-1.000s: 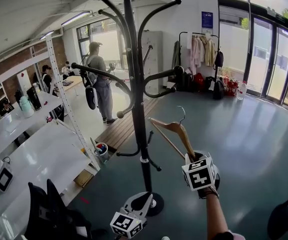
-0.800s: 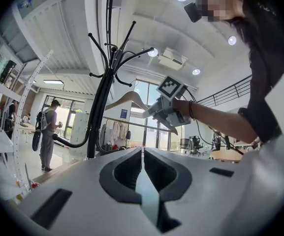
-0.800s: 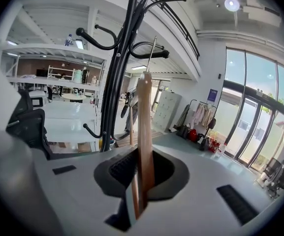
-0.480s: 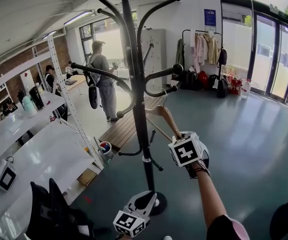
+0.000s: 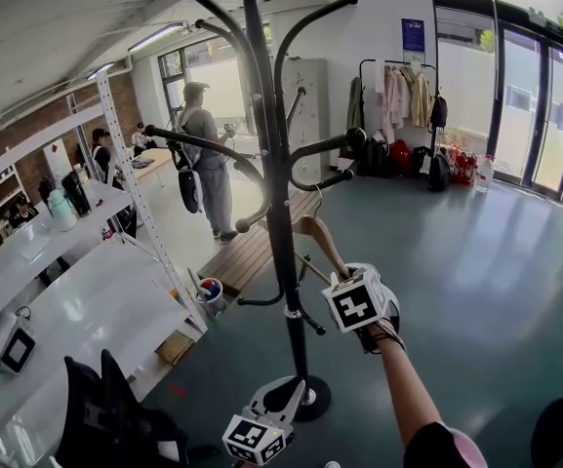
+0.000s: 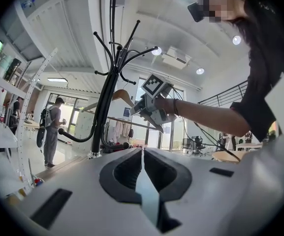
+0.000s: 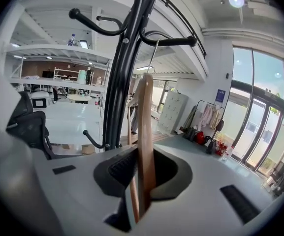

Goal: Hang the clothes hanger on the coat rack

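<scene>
A tall black coat rack (image 5: 277, 213) stands on the grey floor, with curved arms at several heights. My right gripper (image 5: 344, 279) is shut on a wooden clothes hanger (image 5: 318, 238) just right of the pole. In the right gripper view the hanger (image 7: 144, 127) stands upright between the jaws. Its wire hook (image 7: 152, 58) reaches up to a rack arm (image 7: 169, 41); I cannot tell whether it is over the arm. My left gripper (image 5: 283, 394) hangs low near the rack's base, shut with nothing in it (image 6: 142, 154). The left gripper view shows the rack (image 6: 105, 107) and the right gripper (image 6: 154, 102).
White worktables (image 5: 57, 300) and a black chair (image 5: 105, 417) fill the left side. A person (image 5: 203, 154) stands behind the rack beside a wooden platform (image 5: 252, 247). A garment rail with clothes (image 5: 398, 96) stands at the back; glass doors (image 5: 525, 105) line the right.
My right gripper has carried the hanger left and away from me, from open floor right up to the rack pole. The hook now sits by a rack arm. The left gripper has hardly moved.
</scene>
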